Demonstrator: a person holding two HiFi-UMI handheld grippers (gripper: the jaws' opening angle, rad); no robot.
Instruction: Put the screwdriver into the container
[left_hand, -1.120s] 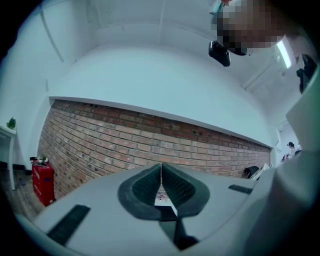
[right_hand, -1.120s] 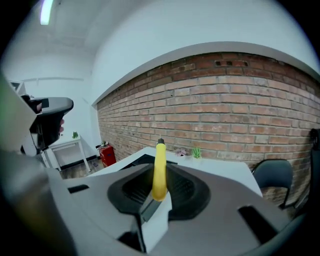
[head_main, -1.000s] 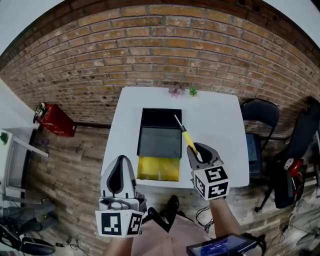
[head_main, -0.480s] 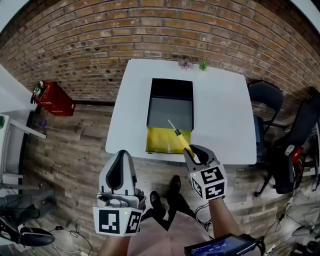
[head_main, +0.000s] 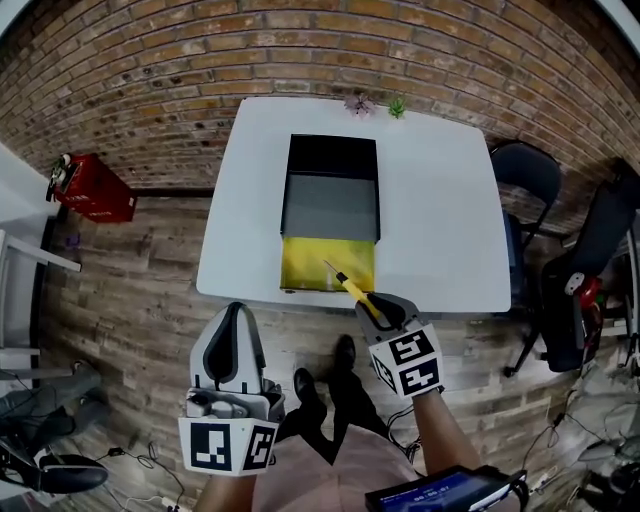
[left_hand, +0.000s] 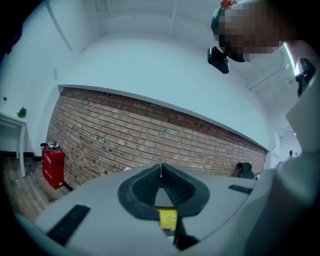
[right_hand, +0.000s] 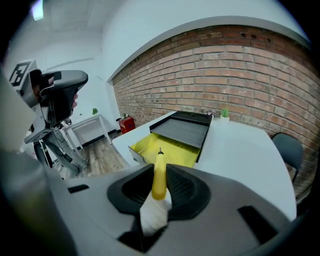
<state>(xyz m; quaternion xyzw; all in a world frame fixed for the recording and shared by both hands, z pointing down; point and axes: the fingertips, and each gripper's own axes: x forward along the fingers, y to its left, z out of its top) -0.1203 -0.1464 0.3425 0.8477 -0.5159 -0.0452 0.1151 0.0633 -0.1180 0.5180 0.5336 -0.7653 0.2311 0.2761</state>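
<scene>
A container (head_main: 305, 262) with black, grey and yellow sections lies along the middle of the white table (head_main: 440, 200). My right gripper (head_main: 383, 308) hangs at the table's near edge, shut on the yellow handle of the screwdriver (head_main: 352, 289). The metal tip points over the yellow section's near end. In the right gripper view the handle (right_hand: 159, 180) sits clamped between the jaws of the right gripper (right_hand: 159, 167), above the yellow section (right_hand: 172, 150). My left gripper (head_main: 232, 318) is off the table over the floor, shut with nothing in it; its jaws meet in the left gripper (left_hand: 161, 167) view.
A red fire extinguisher (head_main: 85, 190) stands on the wood floor at the left. A dark chair (head_main: 520, 165) sits at the table's right side. Two small plants (head_main: 357, 103) stand at the far edge, by the brick wall (head_main: 320, 50).
Both grippers have sunk and drawn back toward the table's near edge. The screwdriver tip has shifted from the grey section's right rim to the yellow section's near end.
</scene>
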